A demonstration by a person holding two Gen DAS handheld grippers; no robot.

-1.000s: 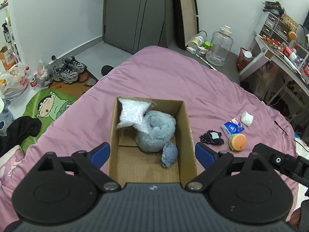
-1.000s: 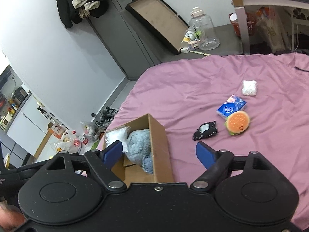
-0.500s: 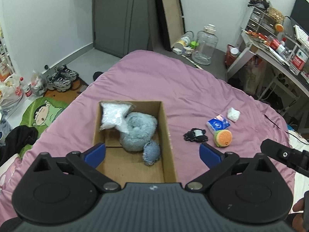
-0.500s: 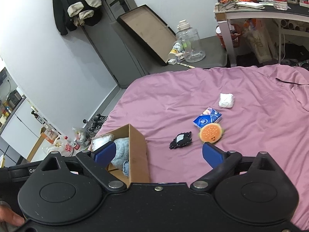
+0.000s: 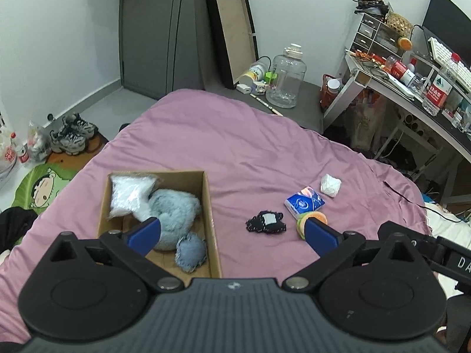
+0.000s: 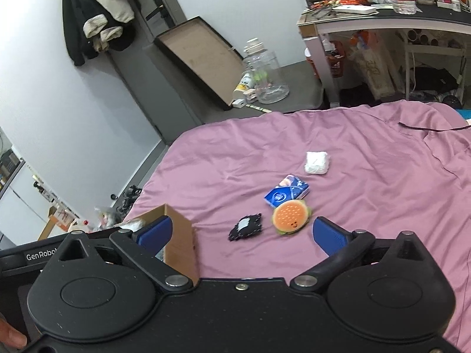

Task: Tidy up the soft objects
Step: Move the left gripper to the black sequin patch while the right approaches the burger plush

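Note:
A cardboard box (image 5: 211, 214) stands on the pink bedspread and holds a grey-blue plush toy (image 5: 173, 214) and a white plastic bag (image 5: 129, 194). To its right lie a black patch (image 5: 266, 221), a burger plush (image 5: 310, 220), a blue tissue pack (image 5: 304, 201) and a white pouch (image 5: 330, 185). My left gripper (image 5: 232, 232) is open and empty above the box's right wall. My right gripper (image 6: 241, 234) is open and empty, just above the black patch (image 6: 245, 226) and burger plush (image 6: 291, 216). The tissue pack (image 6: 287, 194), pouch (image 6: 316, 161) and box corner (image 6: 179, 235) show there too.
The bed (image 5: 235, 147) ends at a grey floor with a clear jug (image 5: 287, 81) and a leaning frame (image 5: 232, 32). A cluttered desk (image 5: 412, 85) stands at the right. Shoes (image 5: 73, 133) and bags lie on the floor at the left. A black cable (image 6: 432, 128) lies on the bedspread.
Both grippers have pulled back and swung right. The box has slid left in both views, and the loose items now sit between the right gripper's fingers. Nothing was grasped.

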